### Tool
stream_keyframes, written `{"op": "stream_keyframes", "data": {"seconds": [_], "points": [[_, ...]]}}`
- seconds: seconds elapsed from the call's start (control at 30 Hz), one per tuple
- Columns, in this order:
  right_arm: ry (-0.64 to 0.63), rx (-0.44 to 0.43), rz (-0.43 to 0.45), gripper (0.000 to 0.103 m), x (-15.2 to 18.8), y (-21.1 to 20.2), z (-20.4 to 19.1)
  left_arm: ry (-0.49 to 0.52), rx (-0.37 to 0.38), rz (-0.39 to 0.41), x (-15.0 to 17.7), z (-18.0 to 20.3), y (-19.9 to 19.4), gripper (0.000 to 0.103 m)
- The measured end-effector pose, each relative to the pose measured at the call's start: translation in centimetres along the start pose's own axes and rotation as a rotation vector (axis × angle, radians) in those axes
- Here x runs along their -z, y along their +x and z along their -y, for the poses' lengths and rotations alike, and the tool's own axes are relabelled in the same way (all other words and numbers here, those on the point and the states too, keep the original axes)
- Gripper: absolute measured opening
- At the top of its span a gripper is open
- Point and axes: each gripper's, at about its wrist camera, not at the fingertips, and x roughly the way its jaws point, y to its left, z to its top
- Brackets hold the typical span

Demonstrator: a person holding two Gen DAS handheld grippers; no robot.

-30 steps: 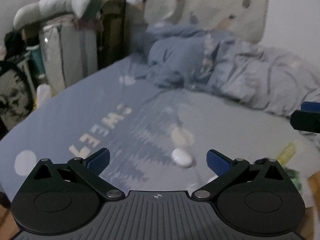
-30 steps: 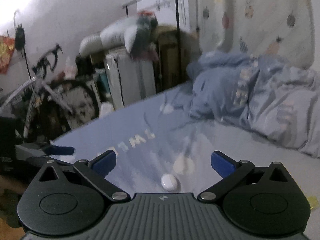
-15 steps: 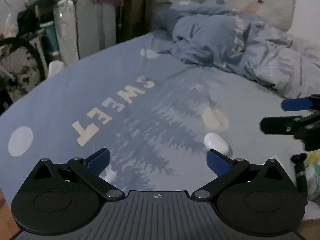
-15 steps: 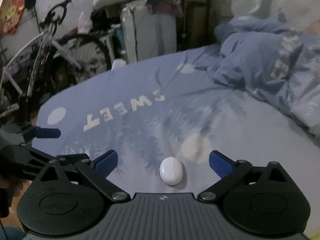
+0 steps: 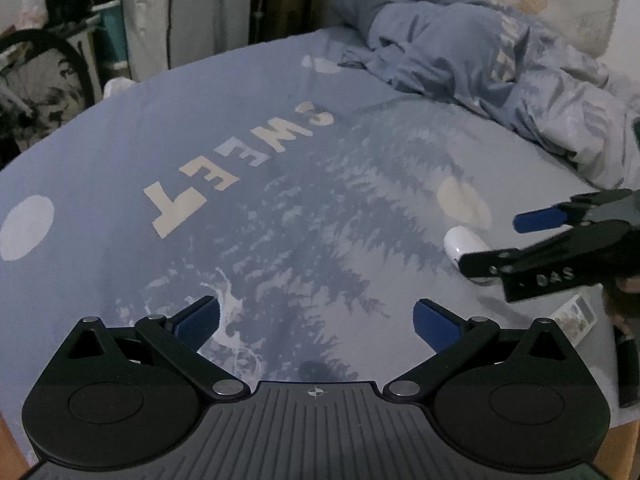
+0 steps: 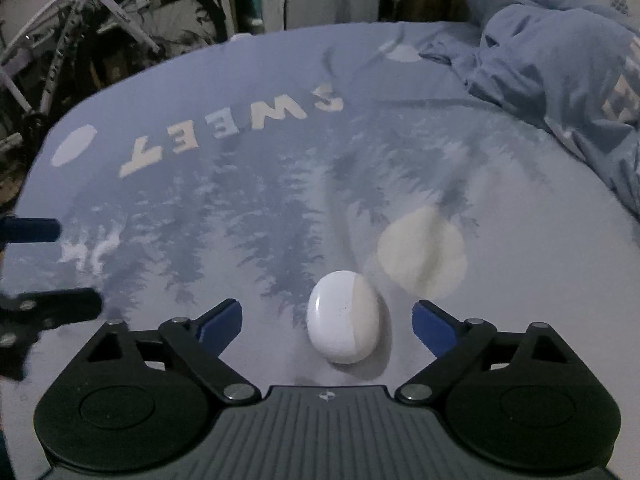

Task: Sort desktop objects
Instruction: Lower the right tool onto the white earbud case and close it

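White earbud case [image 6: 343, 317] lying flat on bed sheet [image 6: 260, 220], long axis pointing 12–6 o'clock, sitting between right gripper [image 6: 327, 320] fingers spread wide, untouched; left gripper [image 5: 316, 320] fingers also spread, grasping nothing.

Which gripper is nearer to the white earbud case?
Right. The right gripper is open around the white earbud case; the left gripper is open, off to its left.

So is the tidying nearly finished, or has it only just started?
Only just started, it seems. Nothing looks sorted yet. The white earbud case lies loose on the blue bedsheet, between the open fingers of the right gripper, which hasn't closed on it. The left gripper is open and empty. A small printed card near the bed edge also waits. So grabbing and putting away are left.
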Motion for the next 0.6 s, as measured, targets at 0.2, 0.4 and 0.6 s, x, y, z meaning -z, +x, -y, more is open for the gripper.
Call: {"op": "stream_keyframes", "data": {"seconds": [0.2, 0.4, 0.6], "points": [[-0.005, -0.002, -0.044, 0.091, 0.0, 2.1, 0.3, -0.022, 0.003, -0.012, 0.3, -0.6, 0.9, 0.103], [-0.003, -0.006, -0.086, 0.073, 0.0, 3.9, 1.0, -0.037, 0.006, -0.024, 0.6, -1.2, 1.4, 0.103], [0.030, -0.019, -0.061, 0.051, 0.4, 3.8, 1.6, -0.044, -0.002, -0.023, 0.7, -1.6, 1.7, 0.103]]}}
